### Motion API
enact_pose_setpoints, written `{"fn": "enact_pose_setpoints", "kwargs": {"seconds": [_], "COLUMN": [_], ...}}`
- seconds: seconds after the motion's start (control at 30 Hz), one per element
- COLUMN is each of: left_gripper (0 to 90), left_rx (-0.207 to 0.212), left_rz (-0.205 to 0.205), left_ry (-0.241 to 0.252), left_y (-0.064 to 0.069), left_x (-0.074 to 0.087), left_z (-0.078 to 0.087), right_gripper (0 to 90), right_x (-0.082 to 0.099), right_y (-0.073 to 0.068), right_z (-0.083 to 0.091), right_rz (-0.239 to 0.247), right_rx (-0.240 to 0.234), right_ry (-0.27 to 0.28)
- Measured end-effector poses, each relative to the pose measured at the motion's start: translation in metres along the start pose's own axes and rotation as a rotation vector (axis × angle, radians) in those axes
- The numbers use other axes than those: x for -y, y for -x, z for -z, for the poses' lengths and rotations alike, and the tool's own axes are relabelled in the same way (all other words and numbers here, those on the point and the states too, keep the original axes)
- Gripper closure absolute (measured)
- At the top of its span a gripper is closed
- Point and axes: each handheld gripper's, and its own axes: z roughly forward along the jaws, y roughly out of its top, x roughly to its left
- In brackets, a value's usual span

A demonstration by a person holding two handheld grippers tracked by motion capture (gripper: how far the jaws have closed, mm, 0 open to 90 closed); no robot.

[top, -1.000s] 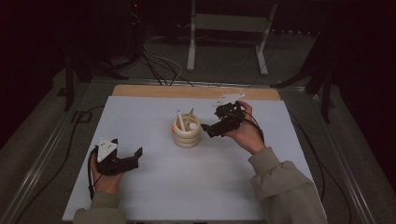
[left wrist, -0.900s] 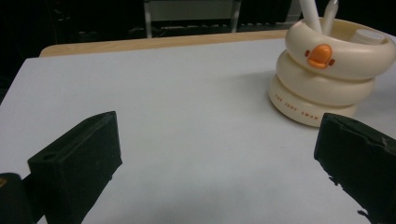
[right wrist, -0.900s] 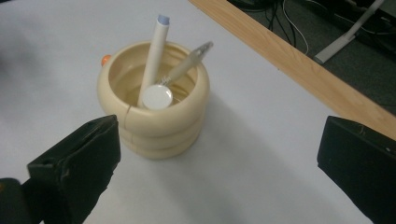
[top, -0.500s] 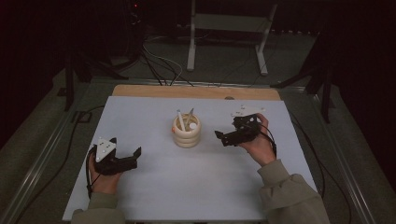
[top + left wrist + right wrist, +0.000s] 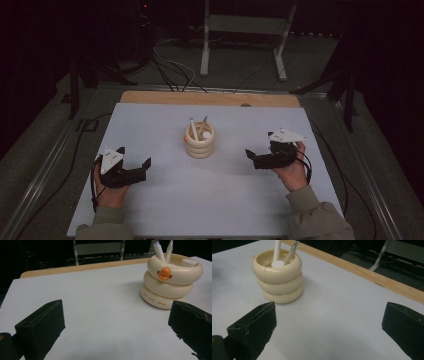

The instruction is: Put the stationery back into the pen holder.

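A cream pen holder [image 5: 200, 140] shaped like three stacked rings stands mid-table, with an orange duck beak on its side [image 5: 164, 273]. Two white pens [image 5: 193, 128] and a short white cylinder [image 5: 278, 264] stick up in it. My left gripper [image 5: 143, 168] rests on the table to the holder's front left, open, with nothing between its jaws [image 5: 116, 307]. To the holder's right my right gripper [image 5: 252, 158] sits low over the table, open and holding nothing [image 5: 329, 307]. Both point toward the holder from a short distance away.
The white tabletop [image 5: 220, 200] has a wooden strip [image 5: 210, 98] along its far edge. Beyond it are a dark floor, cables [image 5: 170, 70] and a white stand [image 5: 242, 30]. A cable [image 5: 82, 127] trails off the table's left side.
My right gripper has drawn back from beside the holder, moving right and toward the person. The left gripper and the holder have stayed put.
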Motion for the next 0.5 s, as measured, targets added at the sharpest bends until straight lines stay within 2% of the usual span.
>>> {"fn": "enact_pose_setpoints", "kwargs": {"seconds": [0.13, 0.2, 0.37, 0.47, 0.5], "left_gripper": [1.3, 1.2, 1.3, 1.3, 1.3], "left_rx": [0.01, 0.011, 0.011, 0.016, 0.018], "left_rz": [-0.005, -0.005, -0.003, -0.006, -0.01], "left_ry": [0.009, 0.011, 0.02, 0.03, 0.032], "left_y": [0.001, 0.001, 0.0, 0.0, 0.0], "left_x": [-0.001, -0.001, -0.002, -0.002, -0.002], "left_z": [0.001, 0.002, 0.004, 0.004, 0.005], "right_gripper": [0.2, 0.2, 0.2, 0.2, 0.2], "right_x": [0.009, 0.014, 0.027, 0.043, 0.051], "right_y": [-0.001, -0.001, 0.002, 0.007, 0.01], "right_z": [0.007, 0.01, 0.016, 0.017, 0.019], "right_rz": [-0.004, -0.003, -0.042, -0.073, -0.104], "right_rx": [0.018, 0.05, 0.051, 0.059, 0.054], "right_ry": [0.014, 0.019, 0.032, 0.027, 0.038]}}
